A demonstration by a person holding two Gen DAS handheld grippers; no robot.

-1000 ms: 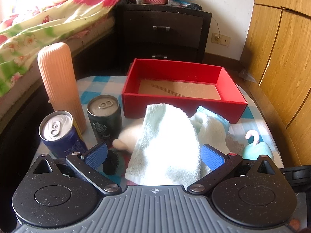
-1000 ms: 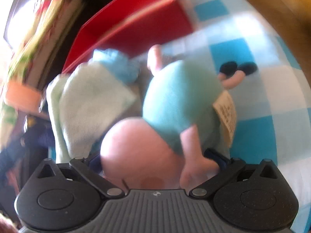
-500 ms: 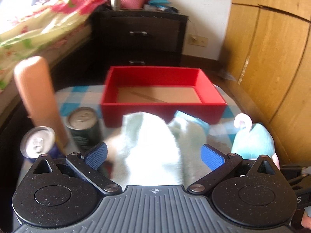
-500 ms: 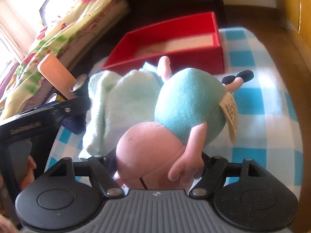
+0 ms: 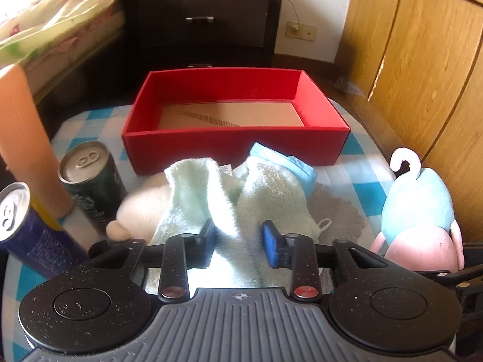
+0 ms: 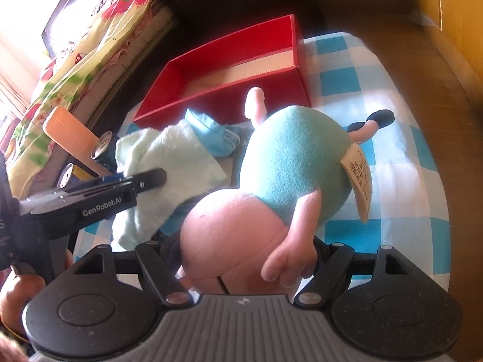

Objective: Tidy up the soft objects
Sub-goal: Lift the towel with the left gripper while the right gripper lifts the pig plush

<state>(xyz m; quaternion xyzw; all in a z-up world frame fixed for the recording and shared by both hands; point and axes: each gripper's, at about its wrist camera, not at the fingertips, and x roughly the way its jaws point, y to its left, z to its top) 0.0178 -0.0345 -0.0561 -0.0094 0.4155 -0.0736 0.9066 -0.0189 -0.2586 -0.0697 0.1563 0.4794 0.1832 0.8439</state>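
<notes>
My left gripper [image 5: 238,242] pinched the towel [image 5: 211,199]; right gripper [image 6: 246,267] clamped the plush pig [image 6: 271,187] — both short of the red box [image 5: 235,147]. Loose towel folds could snag the cans [image 5: 90,178] beside it — a topple.

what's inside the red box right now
The red box shows only its bare brown cardboard floor; no towel or toy is in it. Its near wall hides the front strip of the floor.

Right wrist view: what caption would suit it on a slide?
Right gripper shut on a pig plush, red box beyond.
</notes>
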